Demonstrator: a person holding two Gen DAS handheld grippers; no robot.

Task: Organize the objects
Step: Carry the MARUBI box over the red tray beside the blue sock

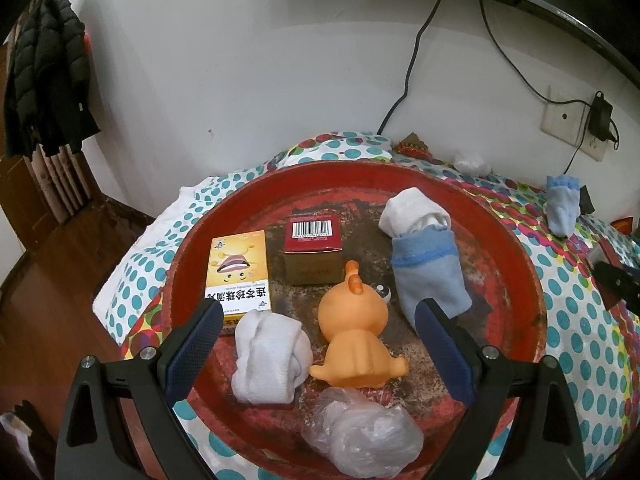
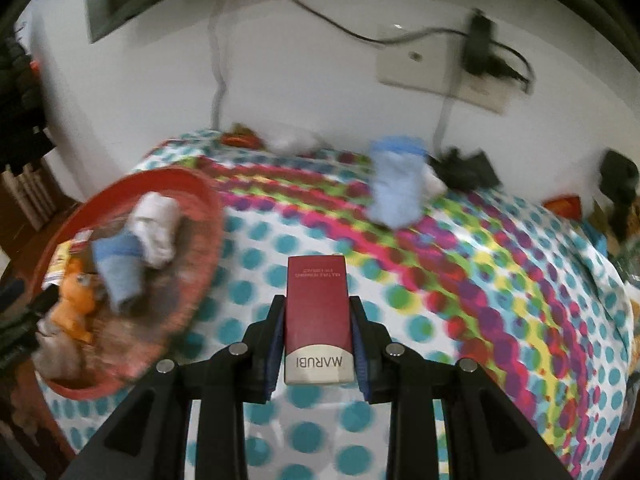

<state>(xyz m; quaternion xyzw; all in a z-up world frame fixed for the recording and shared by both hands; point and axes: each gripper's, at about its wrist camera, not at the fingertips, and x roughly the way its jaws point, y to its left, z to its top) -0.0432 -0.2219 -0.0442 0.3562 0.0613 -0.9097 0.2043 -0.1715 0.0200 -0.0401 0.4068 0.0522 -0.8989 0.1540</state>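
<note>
A round red tray [image 1: 516,248] lies on the dotted cloth. It holds a yellow box [image 1: 239,270], a red-topped box [image 1: 313,250], an orange toy [image 1: 356,332], a white sock roll [image 1: 270,356], a blue and white sock bundle [image 1: 424,260] and a plastic bag [image 1: 364,436]. My left gripper [image 1: 320,316] is open and empty above the tray's near side. My right gripper [image 2: 318,312] is shut on a red MARUBI box [image 2: 318,316] above the cloth, right of the tray [image 2: 200,240]. A blue sock [image 2: 396,184] lies far back on the cloth; it also shows in the left wrist view [image 1: 562,208].
The table with the dotted cloth [image 2: 480,300] stands against a white wall with a socket plate [image 2: 440,76] and cables. Dark items [image 2: 464,168] lie at the back right. A wooden floor [image 1: 52,280] lies left of the table, with a jacket [image 1: 44,76] hanging beyond.
</note>
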